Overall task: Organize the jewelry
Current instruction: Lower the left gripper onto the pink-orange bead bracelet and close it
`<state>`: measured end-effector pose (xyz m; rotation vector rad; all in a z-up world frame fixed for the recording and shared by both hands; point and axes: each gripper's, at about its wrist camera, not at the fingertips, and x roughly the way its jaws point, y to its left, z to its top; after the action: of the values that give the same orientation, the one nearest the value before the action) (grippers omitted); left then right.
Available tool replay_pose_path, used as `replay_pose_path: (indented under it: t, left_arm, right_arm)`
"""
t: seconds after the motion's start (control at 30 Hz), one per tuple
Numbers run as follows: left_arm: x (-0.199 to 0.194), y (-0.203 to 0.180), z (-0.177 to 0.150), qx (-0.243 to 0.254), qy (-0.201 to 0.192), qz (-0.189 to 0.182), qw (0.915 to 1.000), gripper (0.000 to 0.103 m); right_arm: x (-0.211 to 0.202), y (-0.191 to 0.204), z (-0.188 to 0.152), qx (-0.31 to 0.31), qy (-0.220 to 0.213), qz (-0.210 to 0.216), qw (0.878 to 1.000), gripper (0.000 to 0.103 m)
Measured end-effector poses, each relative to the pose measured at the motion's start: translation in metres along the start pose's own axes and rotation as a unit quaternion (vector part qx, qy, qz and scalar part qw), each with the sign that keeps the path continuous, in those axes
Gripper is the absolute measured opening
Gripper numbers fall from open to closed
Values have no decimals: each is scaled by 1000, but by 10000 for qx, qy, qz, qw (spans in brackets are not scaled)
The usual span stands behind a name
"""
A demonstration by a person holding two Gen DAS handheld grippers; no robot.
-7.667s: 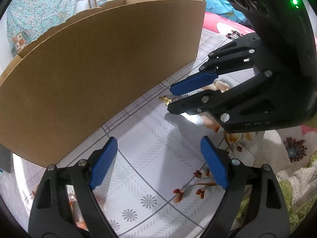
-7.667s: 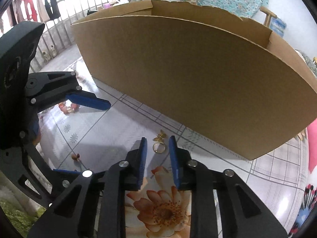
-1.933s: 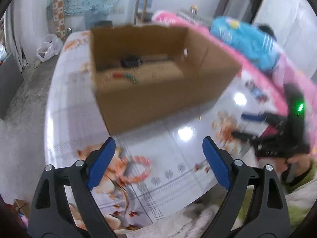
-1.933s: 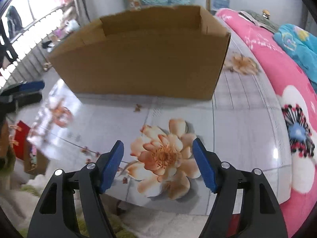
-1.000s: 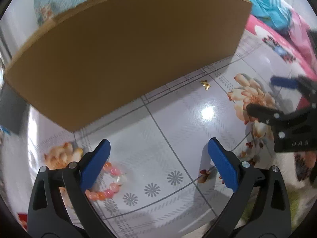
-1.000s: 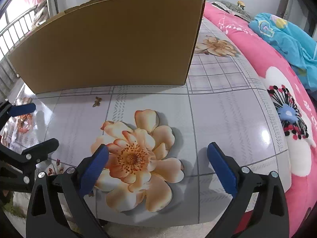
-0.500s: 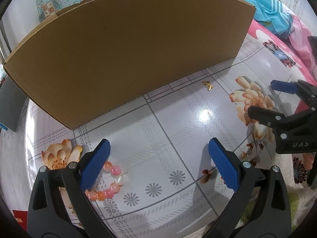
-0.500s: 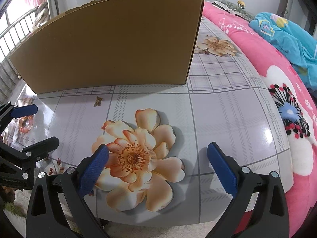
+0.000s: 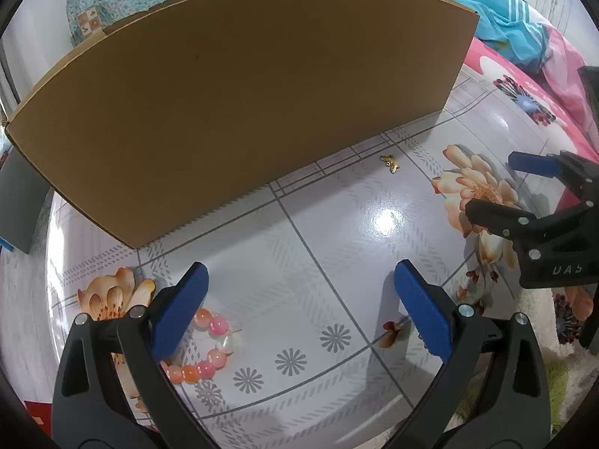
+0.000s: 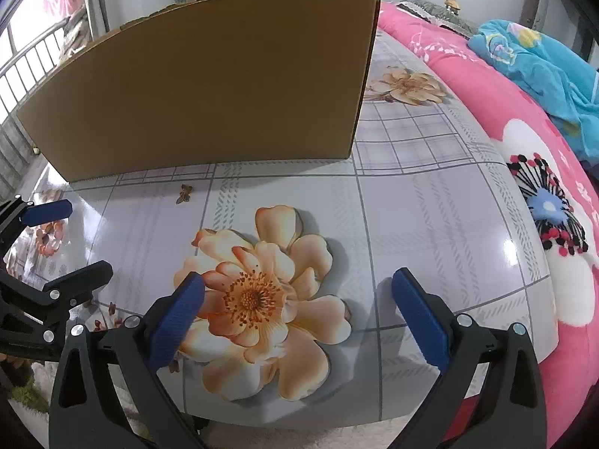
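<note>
Though nearer now, gold charm (image 9: 390, 163) untouched.

The cardboard box (image 9: 239, 86) is plain tan-brown, unprinted. Under it, the desk (image 9: 337, 254) wears a glossy pale lilac-grey cover crossed by darker grey plaid lines, with small grey daisy marks and large peach-and-cream blossoms with orange centres. Near the box's front wall lies a gold butterfly charm (image 9: 390, 163). Further out from the box, the bead bracelet (image 9: 209, 351) mixes pink, orange and milky white beads. Both the left gripper (image 9: 299, 307) and the right gripper (image 10: 295, 307) have black frames with blue ribbed fingers (image 9: 421, 310). Right of the box, the bed (image 10: 486, 86) is hot pink with white flowers, with a turquoise blanket (image 10: 539, 71) lying on it.
</note>
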<state>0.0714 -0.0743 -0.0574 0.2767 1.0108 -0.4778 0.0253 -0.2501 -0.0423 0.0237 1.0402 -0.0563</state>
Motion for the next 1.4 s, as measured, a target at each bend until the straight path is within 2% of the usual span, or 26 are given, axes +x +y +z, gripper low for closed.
replay_pose_path:
  t: [0.1,0.37,0.7,0.93,1.1,1.2,1.27,1.4]
  left_arm:
    - [0,-3,3,135,73,-95,9998,96]
    - [-36,0,0,416,-610,102,9972,96]
    - [-54,9,-32,454,-723,208,9961,95]
    - [-47,21,-42,172,-593,160,9980,73]
    - [-43,25,-47,313,-539,279,9977,62]
    - [-39,27,-48,350,-495,268,9978,52]
    - [-35,30,-49,315,-436,210,9983,42]
    - [-30,37,-50,218,-436,63,9988,39]
  right_arm:
    - [0,0,0,16,1,-1,10000,97]
    - [1,1,1,11,-14,-4,10000,97]
    - [0,1,0,1,-8,4,10000,97]
    - [1,2,1,-6,-29,1,10000,97]
    - [1,2,1,-22,19,9,10000,97]
    - [2,2,1,-19,32,9,10000,97]
    - [1,2,1,-14,20,8,10000,97]
    - [2,2,2,-13,14,4,10000,97]
